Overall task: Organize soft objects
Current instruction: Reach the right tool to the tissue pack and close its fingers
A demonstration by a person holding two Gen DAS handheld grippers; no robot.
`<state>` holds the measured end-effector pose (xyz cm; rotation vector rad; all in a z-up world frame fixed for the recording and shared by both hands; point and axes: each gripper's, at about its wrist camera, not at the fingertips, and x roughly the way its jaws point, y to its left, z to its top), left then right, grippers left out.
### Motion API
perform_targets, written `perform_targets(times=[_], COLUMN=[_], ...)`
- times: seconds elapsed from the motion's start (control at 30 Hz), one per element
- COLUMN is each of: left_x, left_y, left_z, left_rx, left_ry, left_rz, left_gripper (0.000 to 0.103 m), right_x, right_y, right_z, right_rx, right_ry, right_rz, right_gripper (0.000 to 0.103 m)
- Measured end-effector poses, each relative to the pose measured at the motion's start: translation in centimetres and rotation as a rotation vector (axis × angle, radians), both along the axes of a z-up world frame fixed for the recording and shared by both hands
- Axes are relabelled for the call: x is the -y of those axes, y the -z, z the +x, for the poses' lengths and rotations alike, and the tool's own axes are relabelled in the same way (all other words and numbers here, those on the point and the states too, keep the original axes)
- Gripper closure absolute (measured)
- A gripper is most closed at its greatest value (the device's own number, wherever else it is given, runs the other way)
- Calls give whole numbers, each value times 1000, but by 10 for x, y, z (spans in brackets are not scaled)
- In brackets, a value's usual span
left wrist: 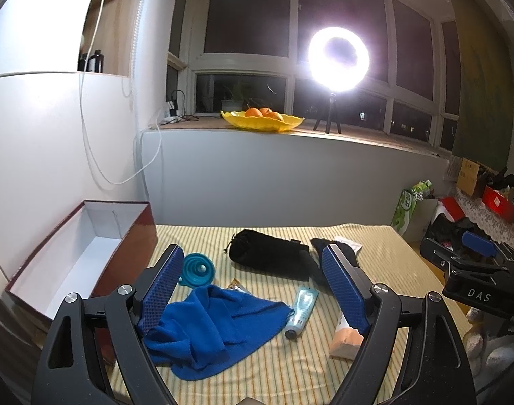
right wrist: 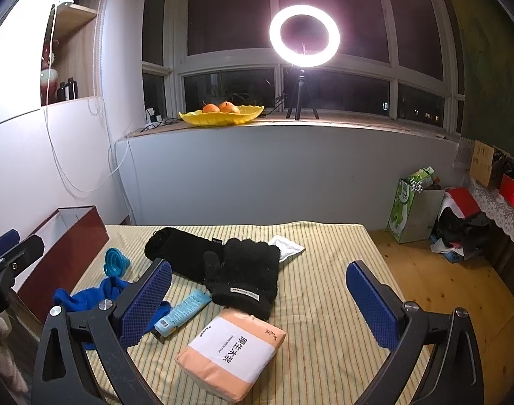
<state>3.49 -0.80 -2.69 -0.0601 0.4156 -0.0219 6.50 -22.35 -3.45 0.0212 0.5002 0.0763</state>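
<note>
Left tongs [left wrist: 253, 283] agape | right tongs [right wrist: 257, 300] agape | one towel [left wrist: 209, 330] | one glove [right wrist: 245, 276]

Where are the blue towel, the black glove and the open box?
blue towel [left wrist: 209, 324], left wrist view, middle of the crumpled cloth.
black glove [right wrist: 247, 270], right wrist view, back of the palm.
open box [left wrist: 88, 253], left wrist view, white inner floor.

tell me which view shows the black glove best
The right wrist view: the black glove lies whole and unobstructed, fingers and cuff label visible. In the left wrist view the glove is mostly hidden behind the left gripper's finger.
</note>
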Motion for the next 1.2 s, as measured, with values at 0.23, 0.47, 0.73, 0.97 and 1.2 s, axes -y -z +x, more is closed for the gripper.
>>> perform_targets(times=[0.23, 0.47, 0.73, 0.97, 1.2], left_x=[6, 20, 41, 67, 84], left_y=[12, 34, 64, 83, 104], left_z=[6, 18, 39, 55, 72], left_rx=[-50, -161, -357, -505, -632], left_ry=[43, 172, 377, 538, 628], left_rz=[-3, -34, -126, -162, -174], left_gripper=[19, 19, 20, 38, 51], right_x=[12, 36, 54, 60, 58], right_y=[11, 32, 63, 91, 112], right_z=[5, 18, 33, 45, 52], right_rx=[-58, -181, -338, -495, -608], right_ry=[-2, -20, -85, -163, -200], right_rz=[30, 129, 243, 383, 465], right_gripper=[1, 1, 1, 25, 42])
